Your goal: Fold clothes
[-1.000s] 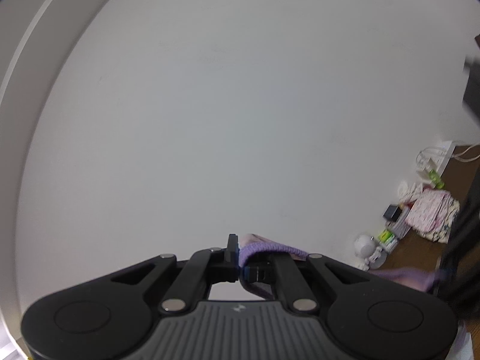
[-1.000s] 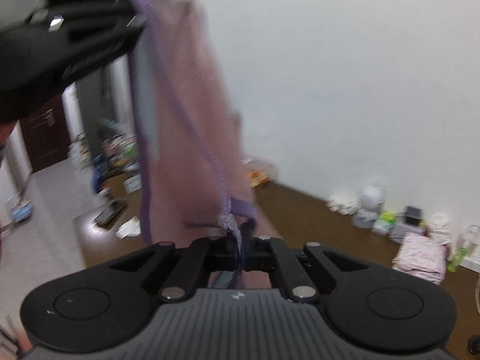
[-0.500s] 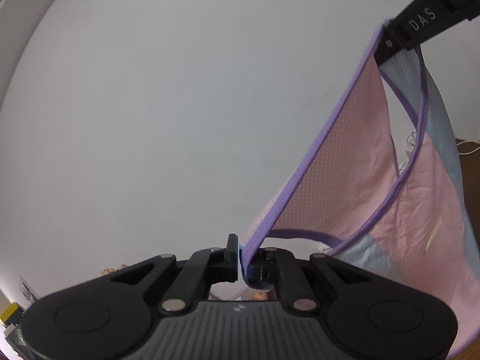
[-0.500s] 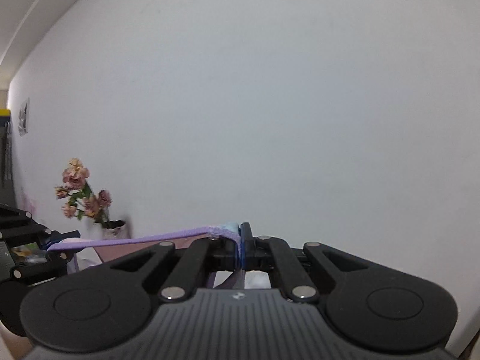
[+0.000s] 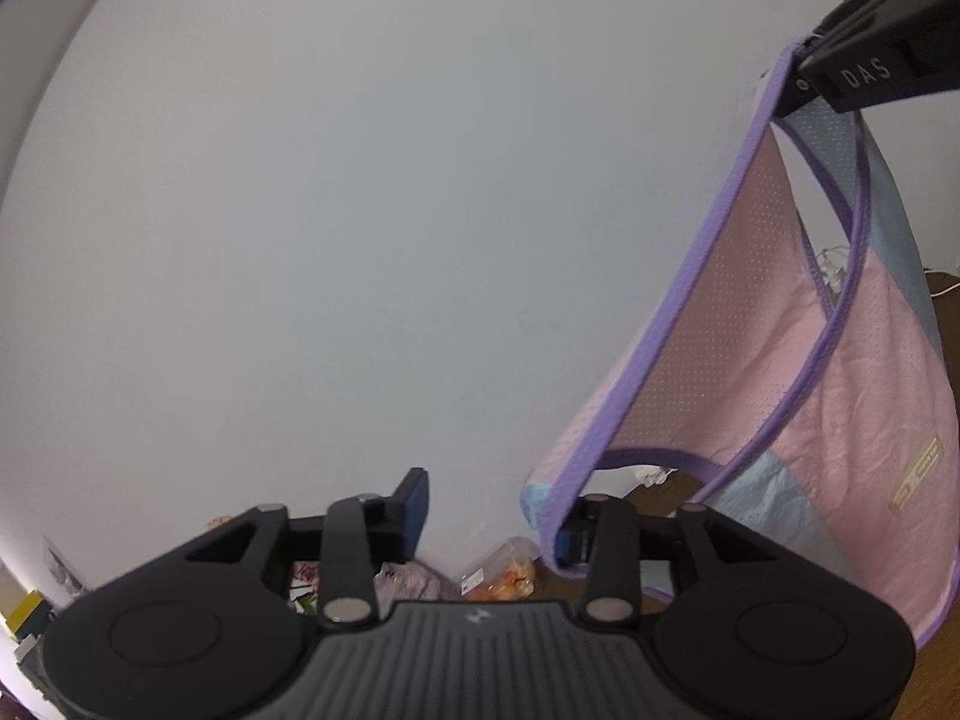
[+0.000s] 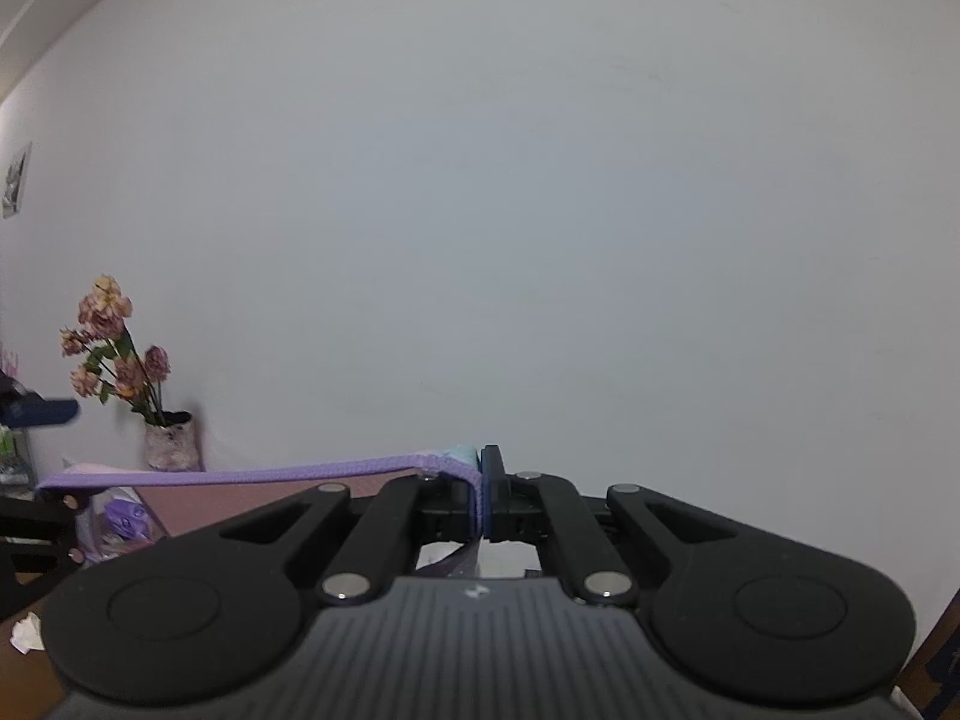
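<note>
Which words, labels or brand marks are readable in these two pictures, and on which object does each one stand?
"DAS": white letters on the black finger of the right tool, which is shut on the garment's purple-edged strap.
Gold label on the garment's pink panel: has print, too small to read.
Small logo on the left tool's body: a mark, no letters.
Snack bag by the wall: print too blurred to read.

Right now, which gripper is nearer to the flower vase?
Left, likely. The left gripper, fingers just opened with the garment hem draped on one, shows beside the flower vase; the right gripper, shut on the garment, sits farther right.
</note>
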